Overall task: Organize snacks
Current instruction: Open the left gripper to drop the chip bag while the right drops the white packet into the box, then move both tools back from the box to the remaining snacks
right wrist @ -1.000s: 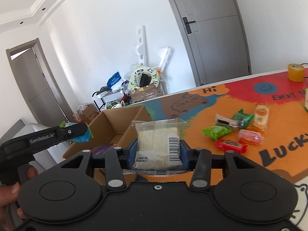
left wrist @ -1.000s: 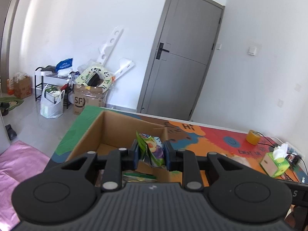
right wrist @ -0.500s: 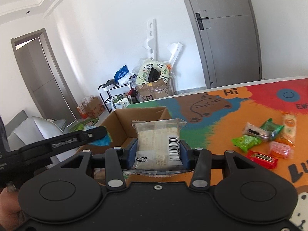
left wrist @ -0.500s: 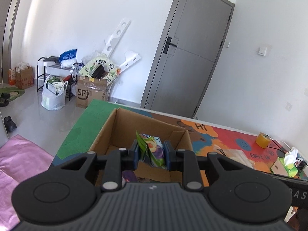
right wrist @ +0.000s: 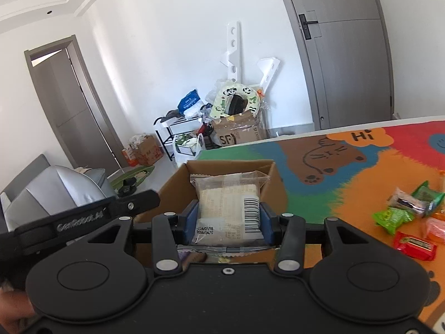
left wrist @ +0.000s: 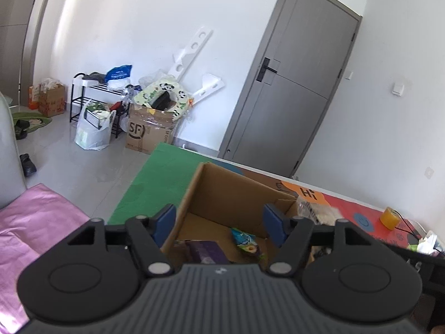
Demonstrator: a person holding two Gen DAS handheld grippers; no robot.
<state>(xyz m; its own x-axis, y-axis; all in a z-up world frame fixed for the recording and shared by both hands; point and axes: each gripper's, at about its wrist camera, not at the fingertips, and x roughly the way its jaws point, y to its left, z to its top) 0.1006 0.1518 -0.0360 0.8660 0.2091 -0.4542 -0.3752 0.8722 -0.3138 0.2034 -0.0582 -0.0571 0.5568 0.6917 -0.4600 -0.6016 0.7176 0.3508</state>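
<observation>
Left gripper (left wrist: 219,224): jaws spread, empty, above open brown cardboard box (left wrist: 236,194). Right gripper (right wrist: 228,220): clamped on clear-wrapped pale cracker packet (right wrist: 229,203) over the box.

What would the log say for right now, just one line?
left hand-held gripper: open over cardboard box | green snack bag: in box | right hand-held gripper: shut on clear cracker pack above box

Grey door (left wrist: 289,89); pink cloth (left wrist: 33,222) (floor)
</observation>
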